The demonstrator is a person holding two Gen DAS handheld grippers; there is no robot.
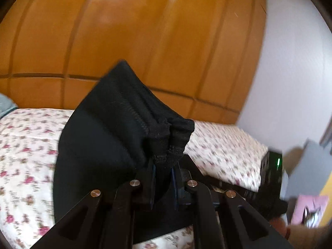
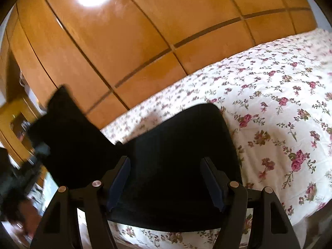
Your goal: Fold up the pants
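The black pants [image 1: 108, 141] lie partly on the floral bedspread [image 1: 25, 145]. My left gripper [image 1: 164, 166] is shut on a bunched hem or waistband edge of the pants and lifts it off the bed, so the cloth stands up in a peak. In the right wrist view the pants [image 2: 176, 145] spread over the bed's near edge. My right gripper [image 2: 166, 178] is open just above the cloth, with its blue pads wide apart and nothing between them. The lifted corner [image 2: 62, 112] and the left gripper show at the left of that view.
A tall wooden wardrobe [image 1: 134, 41] stands right behind the bed. A white wall [image 1: 290, 83] is to the right. The bedspread [image 2: 280, 114] stretches to the right of the pants. A pink printed item [image 1: 311, 209] sits low at the right.
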